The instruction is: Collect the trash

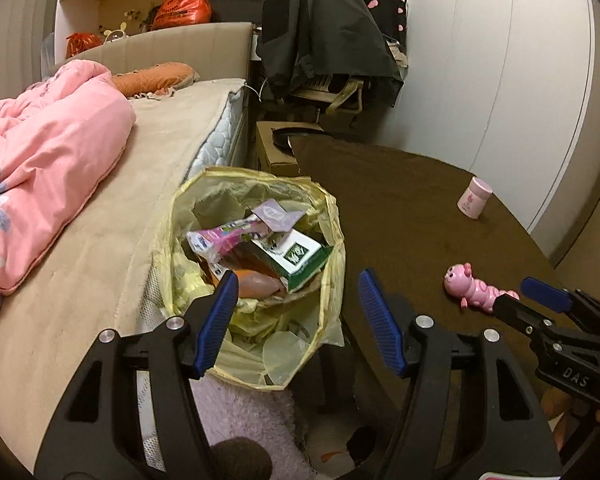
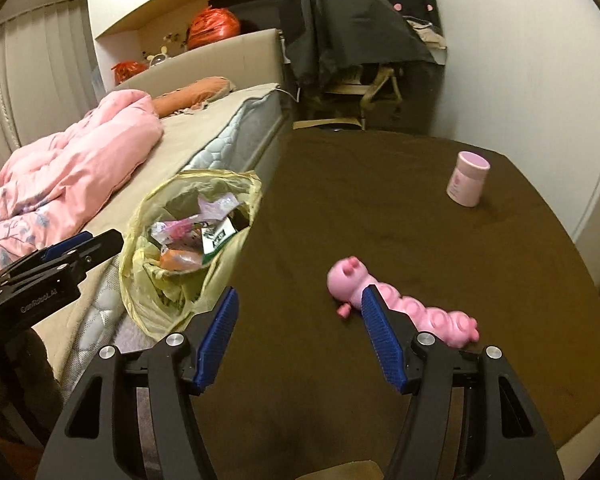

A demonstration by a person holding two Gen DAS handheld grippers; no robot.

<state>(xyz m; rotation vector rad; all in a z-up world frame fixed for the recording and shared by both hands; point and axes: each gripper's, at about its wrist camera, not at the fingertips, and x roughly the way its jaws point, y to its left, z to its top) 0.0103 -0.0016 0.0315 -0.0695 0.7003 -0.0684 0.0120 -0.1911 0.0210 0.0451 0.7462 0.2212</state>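
You are holding the right hand-held gripper spread wide and empty, low over the brown tabletop. The pink caterpillar toy is lying on the tabletop just right of that gripper's gap; its right pad is crossing in front of the toy's body. The toy's long axis is running from its head, up and left, to its tail, down and right, so it is slanting across the jaw line. Your right hand is the nearer one.

Your left hand-held gripper is also spread and empty, hanging over the yellow trash bag, which is sitting left of the toy, between the tabletop and the bed. Inside the bag: a green-and-white carton, pink and purple wrappers, something orange. A pink jar is standing well beyond the toy.
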